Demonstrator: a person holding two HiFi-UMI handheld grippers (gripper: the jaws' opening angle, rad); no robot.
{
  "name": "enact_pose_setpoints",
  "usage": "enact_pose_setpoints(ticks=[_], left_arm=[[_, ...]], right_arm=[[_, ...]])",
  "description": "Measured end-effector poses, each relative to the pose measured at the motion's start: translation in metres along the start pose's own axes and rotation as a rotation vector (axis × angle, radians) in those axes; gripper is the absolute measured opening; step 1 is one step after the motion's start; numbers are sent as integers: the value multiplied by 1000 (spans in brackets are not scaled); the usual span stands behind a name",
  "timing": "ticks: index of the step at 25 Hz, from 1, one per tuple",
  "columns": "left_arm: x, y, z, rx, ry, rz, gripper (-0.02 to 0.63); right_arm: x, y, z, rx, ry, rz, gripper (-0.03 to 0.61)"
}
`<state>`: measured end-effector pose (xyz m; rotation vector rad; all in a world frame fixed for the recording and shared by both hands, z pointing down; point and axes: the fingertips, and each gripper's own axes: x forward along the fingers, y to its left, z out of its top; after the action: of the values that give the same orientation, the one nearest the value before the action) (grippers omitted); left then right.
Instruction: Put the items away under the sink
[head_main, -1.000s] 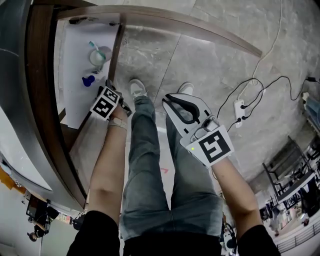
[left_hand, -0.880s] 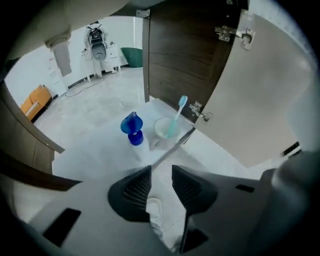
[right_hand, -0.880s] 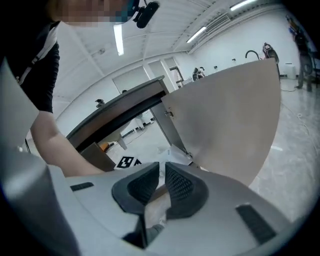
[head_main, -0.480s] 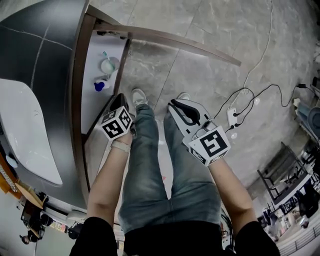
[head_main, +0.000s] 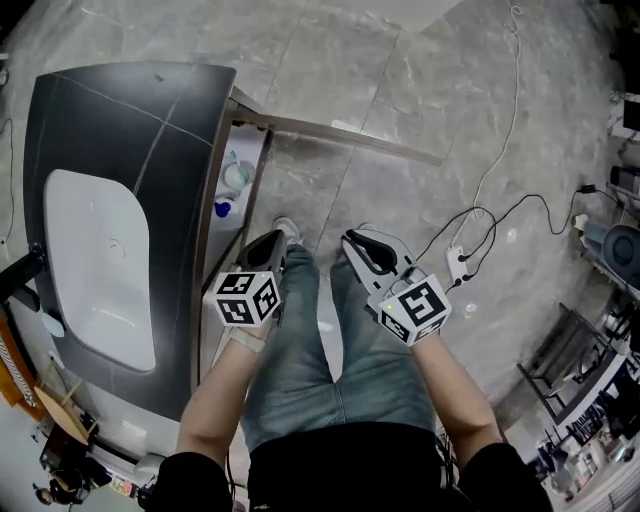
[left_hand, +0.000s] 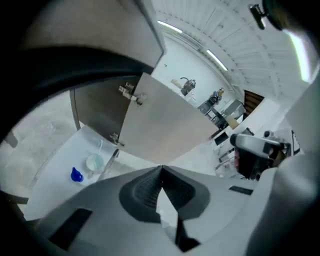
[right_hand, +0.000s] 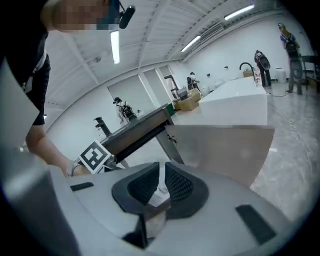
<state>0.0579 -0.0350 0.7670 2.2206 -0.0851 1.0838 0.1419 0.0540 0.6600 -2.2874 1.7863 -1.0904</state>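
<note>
Left gripper (head_main: 268, 243), jaws together, empty; cup (head_main: 236, 177) and blue piece (head_main: 222, 209) on cabinet shelf (head_main: 247, 148) lie ahead-left, below; left side nearest.

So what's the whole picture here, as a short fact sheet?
place: dark vanity top with white sink basin
cabinet door: open
cabinet shelf: cup holding a toothbrush, small blue object beside it
left gripper: jaws shut, empty
right gripper: jaws all but shut, empty
both grippers: outside the cabinet, over the person's legs
</note>
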Motion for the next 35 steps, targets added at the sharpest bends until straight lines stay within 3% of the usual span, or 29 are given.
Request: enact_pose_setpoints(ticks=[4, 11, 17, 30, 35], left_arm=[[-36, -36, 27, 54, -64, -73, 21], [-101, -122, 89, 14, -195, -382, 20], [-152, -162, 138, 122, -266, -422, 21], [-228, -253, 204, 295, -287, -542, 21], [-250, -292, 232, 446, -382, -504, 21]], right_arm=[[-18, 21, 29, 1, -50, 14, 52], [-54, 48, 83, -19, -125, 8, 51], [-83, 73, 127, -35, -172, 13, 51], [-157, 100, 219, -118, -273, -28, 51], [-190, 109, 255, -170, -326, -51, 51]])
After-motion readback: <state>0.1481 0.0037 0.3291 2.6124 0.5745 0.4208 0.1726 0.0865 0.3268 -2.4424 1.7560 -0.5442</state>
